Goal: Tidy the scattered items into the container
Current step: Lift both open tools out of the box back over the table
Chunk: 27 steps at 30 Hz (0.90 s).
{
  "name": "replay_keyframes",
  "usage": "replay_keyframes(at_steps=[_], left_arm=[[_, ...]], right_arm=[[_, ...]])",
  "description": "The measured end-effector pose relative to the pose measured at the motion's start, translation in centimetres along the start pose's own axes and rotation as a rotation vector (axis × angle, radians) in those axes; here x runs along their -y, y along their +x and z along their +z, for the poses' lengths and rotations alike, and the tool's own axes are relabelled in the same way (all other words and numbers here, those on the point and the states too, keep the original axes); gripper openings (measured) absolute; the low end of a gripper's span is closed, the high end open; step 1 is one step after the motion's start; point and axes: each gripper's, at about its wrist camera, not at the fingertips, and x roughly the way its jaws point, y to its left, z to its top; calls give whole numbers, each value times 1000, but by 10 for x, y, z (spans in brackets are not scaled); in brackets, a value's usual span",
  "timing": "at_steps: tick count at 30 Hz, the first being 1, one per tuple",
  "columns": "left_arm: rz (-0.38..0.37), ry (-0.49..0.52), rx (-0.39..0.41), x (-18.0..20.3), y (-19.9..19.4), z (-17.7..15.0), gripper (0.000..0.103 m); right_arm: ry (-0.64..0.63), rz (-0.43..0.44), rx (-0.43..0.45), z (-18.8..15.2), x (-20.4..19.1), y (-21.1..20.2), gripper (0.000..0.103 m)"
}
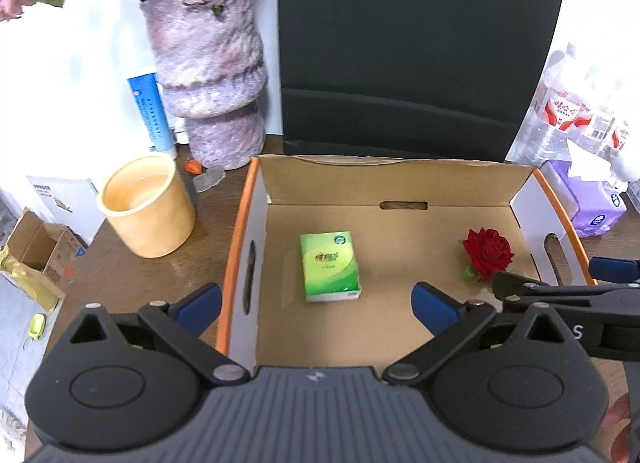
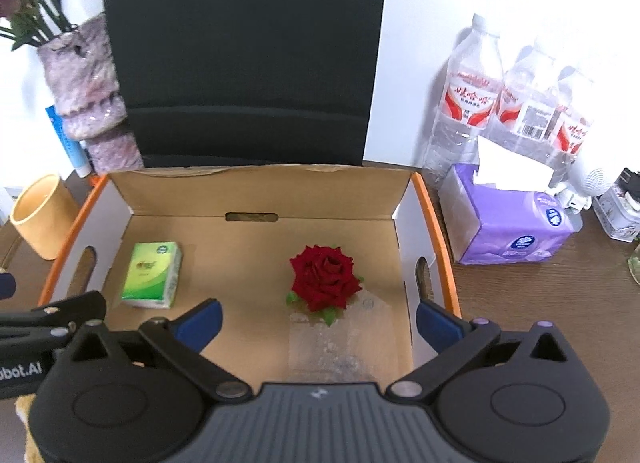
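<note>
An open cardboard box (image 1: 244, 231) with orange rims sits on the brown desk; it also shows in the right wrist view (image 2: 428, 207). Inside lie a green tissue pack (image 1: 330, 266) (image 2: 153, 275) on the left and a red rose (image 1: 488, 252) (image 2: 325, 282) in a clear wrapper on the right. My left gripper (image 1: 318, 309) is open and empty, above the box's near left edge. My right gripper (image 2: 319, 317) is open and empty, above the box's near right part, just short of the rose.
A yellow cup (image 1: 146, 205) and a purple vase (image 1: 208, 75) stand left of the box. A black chair back (image 1: 416, 47) is behind it. A purple tissue box (image 2: 508, 219) and water bottles (image 2: 516, 103) stand to the right.
</note>
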Motion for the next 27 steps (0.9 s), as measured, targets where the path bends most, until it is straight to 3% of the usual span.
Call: replay_keyframes(at_steps=[15, 27], left_arm=[[-1, -20, 46, -17, -63, -25, 103], [-41, -31, 171, -28, -133, -61, 103]], right_arm=[[-15, -26, 44, -17, -15, -75, 103], [-26, 15, 113, -53, -18, -142, 103]])
